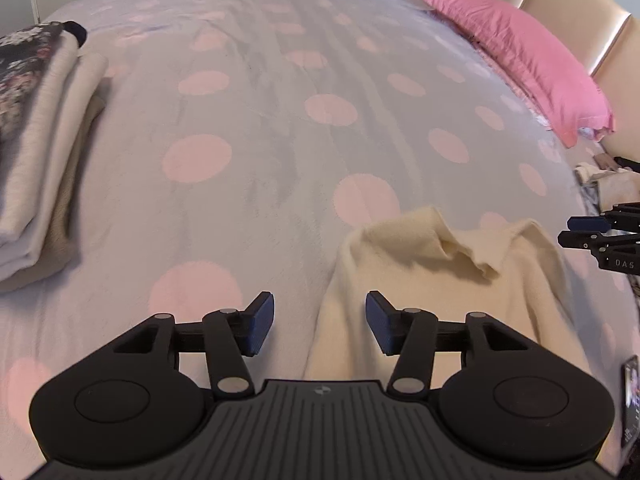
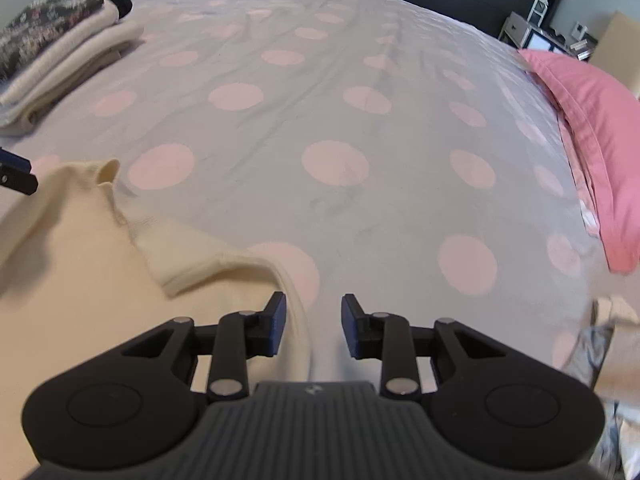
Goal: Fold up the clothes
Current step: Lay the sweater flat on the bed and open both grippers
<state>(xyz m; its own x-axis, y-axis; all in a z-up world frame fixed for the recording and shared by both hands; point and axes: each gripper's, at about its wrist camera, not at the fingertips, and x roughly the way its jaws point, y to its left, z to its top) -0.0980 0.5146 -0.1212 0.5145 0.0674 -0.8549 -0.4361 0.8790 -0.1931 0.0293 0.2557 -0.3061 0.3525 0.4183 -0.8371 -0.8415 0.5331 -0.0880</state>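
Note:
A cream knit sweater (image 1: 440, 292) lies spread on the bed near its front edge, collar pointing away; it also shows in the right wrist view (image 2: 80, 280). My left gripper (image 1: 320, 322) is open and empty, hovering over the sweater's left edge. My right gripper (image 2: 313, 326) is open and empty, over the sweater's right edge; it also shows at the right edge of the left wrist view (image 1: 580, 232). Neither gripper holds cloth.
A stack of folded clothes (image 1: 36, 152) topped by a dark floral garment sits at the far left, also in the right wrist view (image 2: 60, 52). A pink pillow (image 1: 532, 68) lies on the right. The polka-dot bedspread (image 1: 280, 120) covers the bed. A clothes pile (image 2: 616, 360) lies right.

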